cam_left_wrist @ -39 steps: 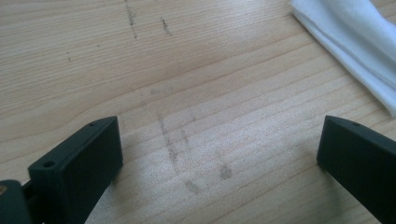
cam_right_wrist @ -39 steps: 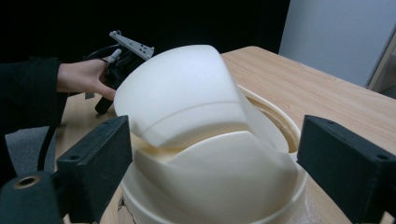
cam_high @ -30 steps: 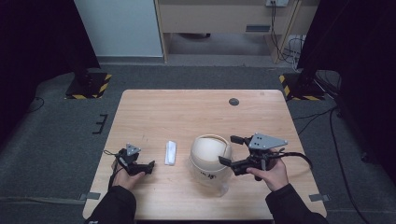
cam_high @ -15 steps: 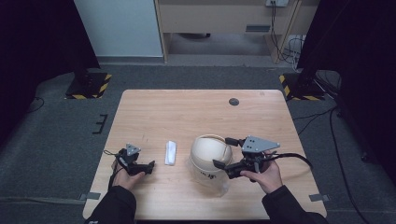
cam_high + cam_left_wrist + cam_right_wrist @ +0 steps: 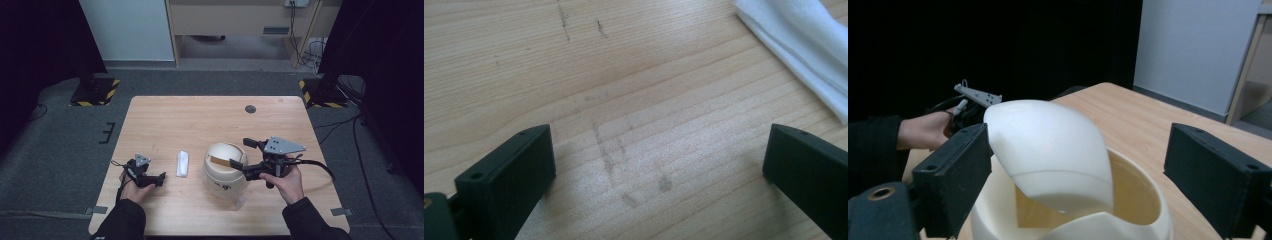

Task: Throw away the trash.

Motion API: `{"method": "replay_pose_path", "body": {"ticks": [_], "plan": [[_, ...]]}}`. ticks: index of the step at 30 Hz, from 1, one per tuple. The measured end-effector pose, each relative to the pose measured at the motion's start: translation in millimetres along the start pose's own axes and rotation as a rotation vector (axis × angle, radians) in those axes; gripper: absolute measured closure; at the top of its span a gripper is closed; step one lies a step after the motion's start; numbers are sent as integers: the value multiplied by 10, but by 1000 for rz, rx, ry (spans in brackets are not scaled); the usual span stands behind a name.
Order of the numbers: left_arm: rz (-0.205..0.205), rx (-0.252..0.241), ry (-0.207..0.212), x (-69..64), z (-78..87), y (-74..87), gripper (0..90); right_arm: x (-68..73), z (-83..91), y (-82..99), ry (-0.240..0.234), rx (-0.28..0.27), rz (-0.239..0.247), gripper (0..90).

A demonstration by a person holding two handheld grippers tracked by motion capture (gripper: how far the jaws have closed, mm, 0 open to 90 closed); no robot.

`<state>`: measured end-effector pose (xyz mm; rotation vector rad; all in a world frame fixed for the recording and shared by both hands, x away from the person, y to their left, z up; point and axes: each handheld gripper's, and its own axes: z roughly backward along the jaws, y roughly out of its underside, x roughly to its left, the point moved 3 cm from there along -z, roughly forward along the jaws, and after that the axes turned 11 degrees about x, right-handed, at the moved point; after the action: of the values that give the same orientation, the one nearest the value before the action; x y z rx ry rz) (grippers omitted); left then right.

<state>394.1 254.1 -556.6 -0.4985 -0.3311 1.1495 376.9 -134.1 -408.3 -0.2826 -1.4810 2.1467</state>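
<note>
Standing near the front edge of the wooden surface (image 5: 200, 120), right of centre, a cream round bin (image 5: 225, 172) with a swing lid – the lid (image 5: 1048, 150) is tilted, leaving the opening on its far side exposed and the pale yellow interior visible in the right gripper view. Some dark lettering on the bin's front wall, too small to read.

Right tool (image 5: 239, 154) is level with the bin's top, coming in from the bin's right side; jaws spread wide, gripping nothing. In the right gripper view the raised lid sits between the two jaws, close against the left-hand one – contact cannot be told. Grey three-cornered plate on top of this tool, cable trailing off to the right.

Folded white cloth (image 5: 183, 163) lies flat just left of the bin, apart from it.

Left tool (image 5: 157, 179) is low over the surface, left of the cloth, jaws wide apart and holding nothing; bare wood with faint grey scuffs between them, cloth corner at upper right of the left gripper view.
</note>
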Motion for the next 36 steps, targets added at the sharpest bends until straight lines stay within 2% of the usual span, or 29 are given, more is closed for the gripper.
{"method": "replay_pose_path", "body": {"ticks": [6,8,10,11,13,15,16,17,20,22,26,36], "plan": [[2,27,2,-8,43,-23,92,-58,152,-86,18,-42,-8,131],[20,29,11,-14,63,-30,151,-126,254,-129,58,-60,-4,132],[33,24,18,-27,81,-42,168,-154,283,-132,70,-63,-4,135],[37,17,21,-37,90,-52,186,-222,333,-115,94,-71,-22,139],[48,0,37,-65,114,-76,204,-260,355,-97,106,-71,-31,141],[69,-38,67,-129,162,-123,245,-384,415,-25,154,-58,-54,151],[69,-38,67,-129,162,-123,255,-424,433,3,173,-49,-57,152],[76,-60,75,-155,173,-145,255,-424,433,3,173,-49,-57,152],[103,-88,113,-263,198,-199,287,-561,485,126,219,-18,-81,168],[96,-93,129,-333,198,-236,299,-587,491,157,226,-8,-84,173],[78,-77,159,-460,153,-301,355,-674,478,292,244,40,-97,199],[74,-30,193,-624,16,-401,419,-746,491,407,261,90,-109,226]]}}
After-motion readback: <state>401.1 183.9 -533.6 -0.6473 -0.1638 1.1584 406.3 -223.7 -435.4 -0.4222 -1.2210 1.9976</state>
